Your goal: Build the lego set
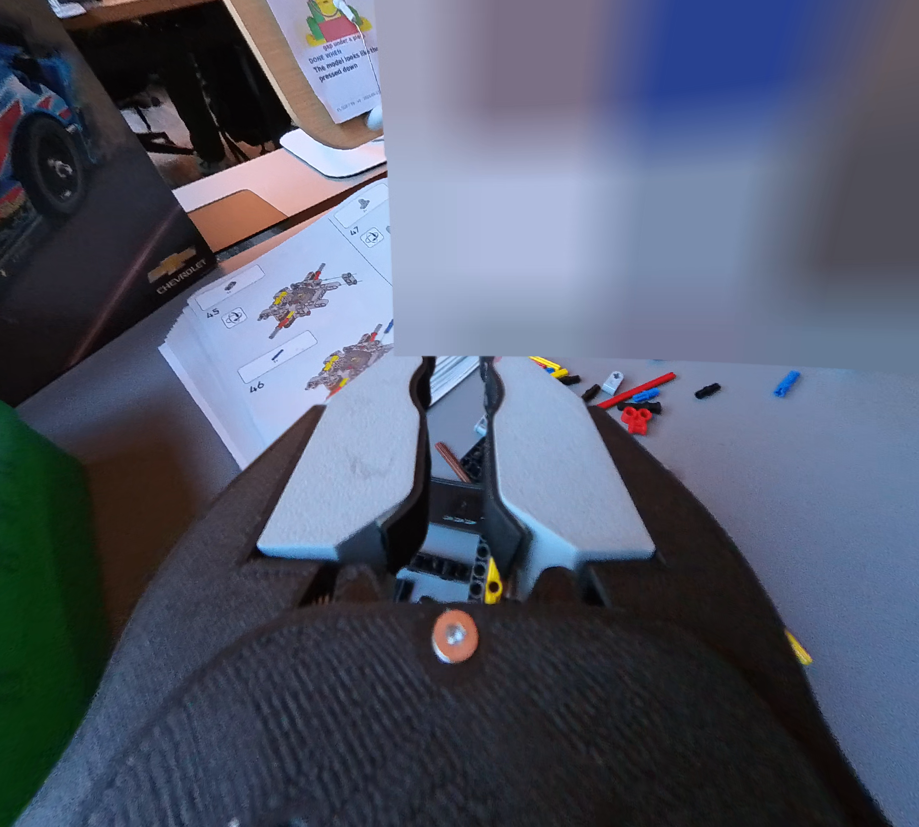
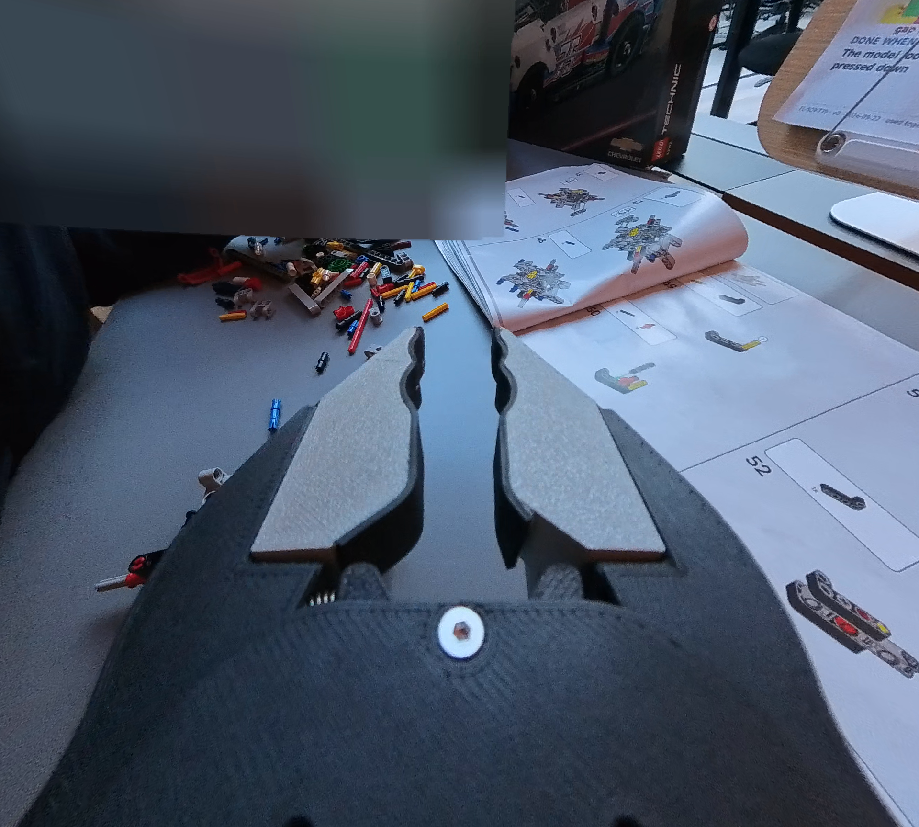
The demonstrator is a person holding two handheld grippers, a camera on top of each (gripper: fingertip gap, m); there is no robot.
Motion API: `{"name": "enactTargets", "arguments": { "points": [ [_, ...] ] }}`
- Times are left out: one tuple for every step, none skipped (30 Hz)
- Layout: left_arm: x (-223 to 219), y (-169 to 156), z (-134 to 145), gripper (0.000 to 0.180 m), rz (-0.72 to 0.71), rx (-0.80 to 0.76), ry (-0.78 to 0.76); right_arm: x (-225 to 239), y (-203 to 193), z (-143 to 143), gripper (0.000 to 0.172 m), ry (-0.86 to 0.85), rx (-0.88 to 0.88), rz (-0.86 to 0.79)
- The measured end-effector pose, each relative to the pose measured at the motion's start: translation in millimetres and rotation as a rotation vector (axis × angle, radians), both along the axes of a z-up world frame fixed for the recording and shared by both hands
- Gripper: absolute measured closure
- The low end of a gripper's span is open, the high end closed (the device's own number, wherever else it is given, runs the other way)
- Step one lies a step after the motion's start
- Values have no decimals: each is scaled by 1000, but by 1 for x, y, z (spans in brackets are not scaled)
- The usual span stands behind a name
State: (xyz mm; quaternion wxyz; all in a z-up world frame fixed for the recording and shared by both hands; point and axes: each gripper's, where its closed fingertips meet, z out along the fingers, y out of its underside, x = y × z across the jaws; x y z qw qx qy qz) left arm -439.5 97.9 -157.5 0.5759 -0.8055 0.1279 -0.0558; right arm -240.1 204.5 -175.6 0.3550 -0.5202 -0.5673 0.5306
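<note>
Two tongs: right tongs [image 2: 457,345] spread over bare worktop [image 2: 174,380], left tongs [image 1: 455,368] tips cut off by blur, can't tell their state, one booklet [image 2: 721,380], one box [image 2: 611,32].

So it's a grey tabletop [image 2: 164,385] with an open instruction booklet [image 2: 696,405] lying flat on it, one page curling up. A dark car-model box [image 2: 621,32] stands upright just behind the booklet. Loose building pieces are scattered in a pile [image 2: 328,280] beside it, with a red axle [image 2: 360,325], a blue pin [image 2: 274,414] and a black pin [image 2: 322,361] strewn nearer.
</note>
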Motion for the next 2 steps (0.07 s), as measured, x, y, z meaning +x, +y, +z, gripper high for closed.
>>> {"name": "enactTargets", "arguments": {
  "points": [
    [1,0,-1,166,-5,-4,-11,0,0,0,149,1,-2,1],
    [3,0,-1,166,-12,-3,-21,0,0,1,148,4,-1,0]
  ]
}}
